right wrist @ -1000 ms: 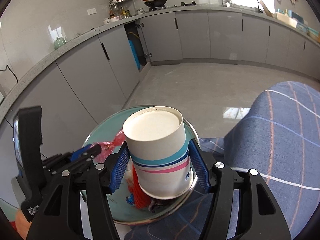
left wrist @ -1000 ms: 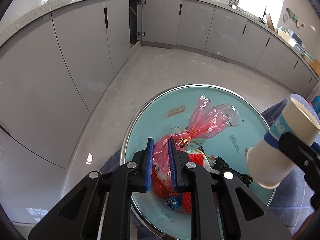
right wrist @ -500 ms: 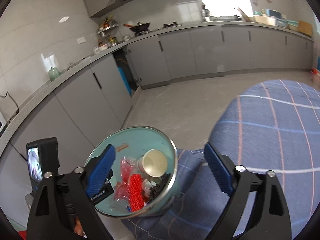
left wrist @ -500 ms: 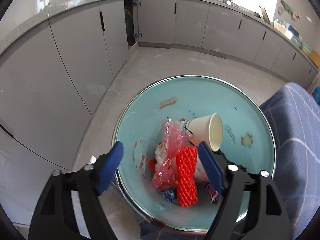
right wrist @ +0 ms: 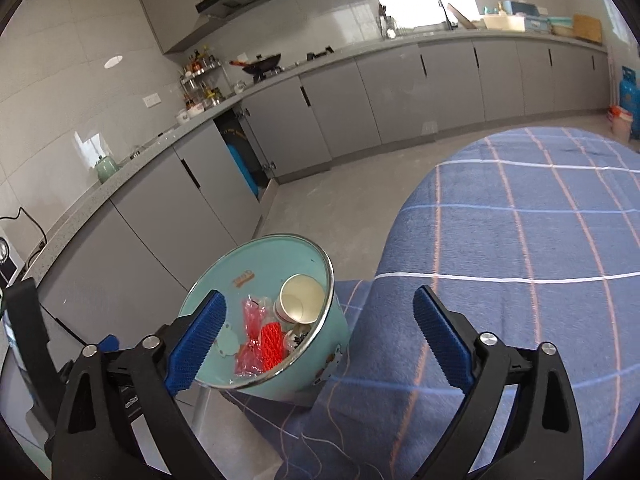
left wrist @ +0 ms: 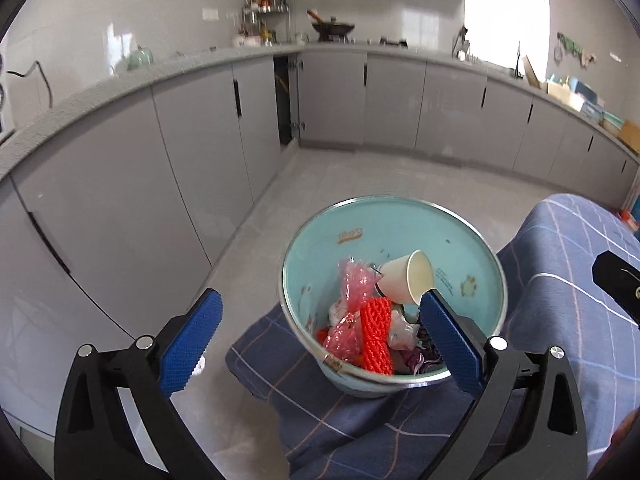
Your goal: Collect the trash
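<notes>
A light blue metal basin (left wrist: 460,236) stands on a stool draped with the blue checked cloth; it also shows in the right wrist view (right wrist: 240,264). In it lie a pink plastic bag (left wrist: 354,284), a red foam net (left wrist: 376,334), a white paper cup (left wrist: 408,280) on its side and other scraps. The cup (right wrist: 300,304), bag (right wrist: 254,314) and net (right wrist: 272,340) show from the right too. My left gripper (left wrist: 320,340) is open and empty, above and in front of the basin. My right gripper (right wrist: 320,336) is open and empty, higher up, to the basin's right.
A table with a blue checked cloth (right wrist: 520,248) lies right of the basin. Grey kitchen cabinets (left wrist: 200,152) run along the left and back, one door ajar (left wrist: 286,104). The floor (left wrist: 340,176) is pale tile. A blue gas cylinder (right wrist: 630,96) stands far right.
My left gripper let go of the pink bag and my right let go of the paper cup; both now lie in the basin. Both grippers opened and pulled back and up.
</notes>
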### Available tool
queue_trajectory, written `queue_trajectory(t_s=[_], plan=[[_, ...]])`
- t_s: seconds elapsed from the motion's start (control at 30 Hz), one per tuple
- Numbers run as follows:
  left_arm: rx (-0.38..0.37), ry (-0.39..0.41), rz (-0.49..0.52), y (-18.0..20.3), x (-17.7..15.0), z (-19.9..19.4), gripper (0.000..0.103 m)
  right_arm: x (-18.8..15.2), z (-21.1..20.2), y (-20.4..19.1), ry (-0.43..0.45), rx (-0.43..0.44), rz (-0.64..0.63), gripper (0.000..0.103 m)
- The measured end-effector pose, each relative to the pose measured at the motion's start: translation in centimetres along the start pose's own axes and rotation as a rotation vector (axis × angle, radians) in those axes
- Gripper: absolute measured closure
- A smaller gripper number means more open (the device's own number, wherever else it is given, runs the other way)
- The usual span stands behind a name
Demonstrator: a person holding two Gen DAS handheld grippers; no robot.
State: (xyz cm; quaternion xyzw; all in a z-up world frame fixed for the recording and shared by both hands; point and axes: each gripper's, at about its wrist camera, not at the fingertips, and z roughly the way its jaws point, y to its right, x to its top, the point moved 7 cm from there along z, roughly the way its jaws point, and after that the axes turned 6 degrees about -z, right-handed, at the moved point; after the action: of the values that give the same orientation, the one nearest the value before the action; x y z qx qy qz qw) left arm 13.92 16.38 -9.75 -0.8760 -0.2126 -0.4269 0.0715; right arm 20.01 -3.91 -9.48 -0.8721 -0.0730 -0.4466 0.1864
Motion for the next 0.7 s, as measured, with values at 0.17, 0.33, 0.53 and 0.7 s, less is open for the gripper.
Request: queue_trajectory(t_s=[0.17,0.33,0.53,0.7], plan=[[0.028,0.107,0.061,-0.1,-0.6,-4.0,0.006,-0.5,-2.4,-1.0,0.026,-0.001,-0.061,0.007],[0.035,0.184,0.079,0.2,0.1,-7.7,0.006,0.2,-6.1,-1.8,0.108,-0.020,-0.110,0.006],[0.015,0.238,0.074,0.7,1.7,-11.3,0.006,2.1,-11.3,-3.2,0.243,-0.067,-0.182,0.005],[0.009,0.286,0.059,0.3,2.8,-13.7,0.006,3.6,-14.1,-4.1,0.335,-0.073,-0.192,0.005]])
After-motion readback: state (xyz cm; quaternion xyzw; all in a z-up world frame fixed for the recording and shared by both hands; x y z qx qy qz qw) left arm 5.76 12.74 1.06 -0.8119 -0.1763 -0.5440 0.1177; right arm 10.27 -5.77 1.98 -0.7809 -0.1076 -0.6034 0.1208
